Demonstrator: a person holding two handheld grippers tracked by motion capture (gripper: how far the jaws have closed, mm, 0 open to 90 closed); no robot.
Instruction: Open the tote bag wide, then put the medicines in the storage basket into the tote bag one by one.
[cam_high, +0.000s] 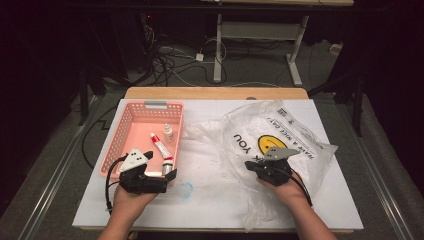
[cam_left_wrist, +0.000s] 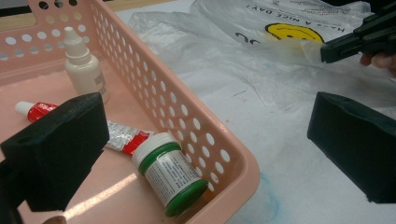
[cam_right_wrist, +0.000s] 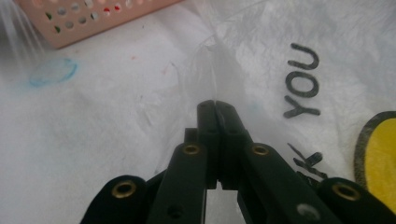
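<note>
A pink perforated basket (cam_high: 129, 120) sits on the left of the white table. In it lie a green-capped jar (cam_left_wrist: 170, 175), a red and white tube (cam_left_wrist: 121, 137) and a white dropper bottle (cam_left_wrist: 84, 70). My left gripper (cam_high: 161, 165) is open at the basket's near right corner, one jaw over the inside and one outside its wall (cam_left_wrist: 205, 135). A clear plastic bag (cam_high: 280, 135) with a yellow smiley and "YOU" print lies crumpled on the right. My right gripper (cam_right_wrist: 215, 105) is shut on a thin fold of the bag's film (cam_right_wrist: 212, 70), near its left edge.
A blue ring mark (cam_high: 185, 190) is drawn on the table cover between the hands. The table's far wooden edge (cam_high: 215, 93) runs behind the basket and bag. Cables and a desk frame (cam_high: 218, 45) stand on the floor beyond.
</note>
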